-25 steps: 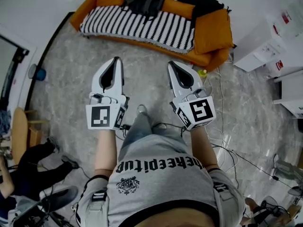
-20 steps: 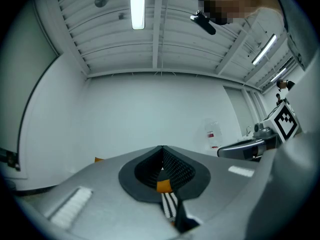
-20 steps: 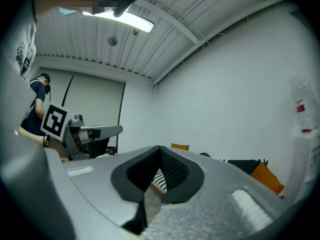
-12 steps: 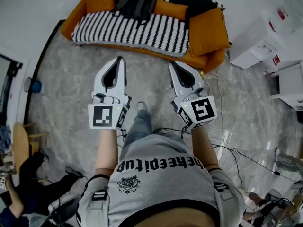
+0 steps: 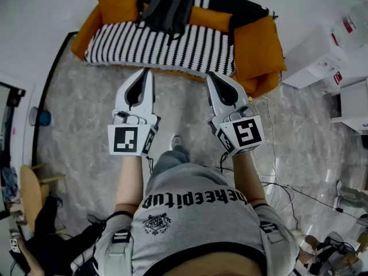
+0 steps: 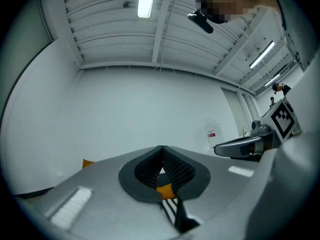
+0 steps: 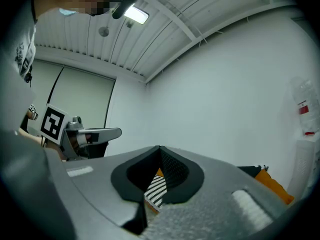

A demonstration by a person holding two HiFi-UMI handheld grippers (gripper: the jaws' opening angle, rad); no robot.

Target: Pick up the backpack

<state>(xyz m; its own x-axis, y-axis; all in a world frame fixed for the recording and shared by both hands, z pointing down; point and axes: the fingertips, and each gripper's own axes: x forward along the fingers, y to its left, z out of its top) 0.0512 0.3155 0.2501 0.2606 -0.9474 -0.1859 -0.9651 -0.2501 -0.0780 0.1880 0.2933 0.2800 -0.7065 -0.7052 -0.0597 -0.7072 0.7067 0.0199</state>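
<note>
Walking up to the sofa [image 5: 259, 45] is the step right now; nothing is picked up yet. The backpack [image 5: 167, 7] sits on the sofa, leaning on the sofa's back, toward its left end. The left gripper [image 5: 145, 73] and the right gripper [image 5: 210, 76] both point at the sofa's front edge. Each has its jaws pressed together with nothing between them. Next, one gripper needs to open its jaws, reach over the sofa seat and close on a strap, though from here it is hard to see just where a strap lies. A second ago the sofa was farther off, with more floor showing before its front edge.
</note>
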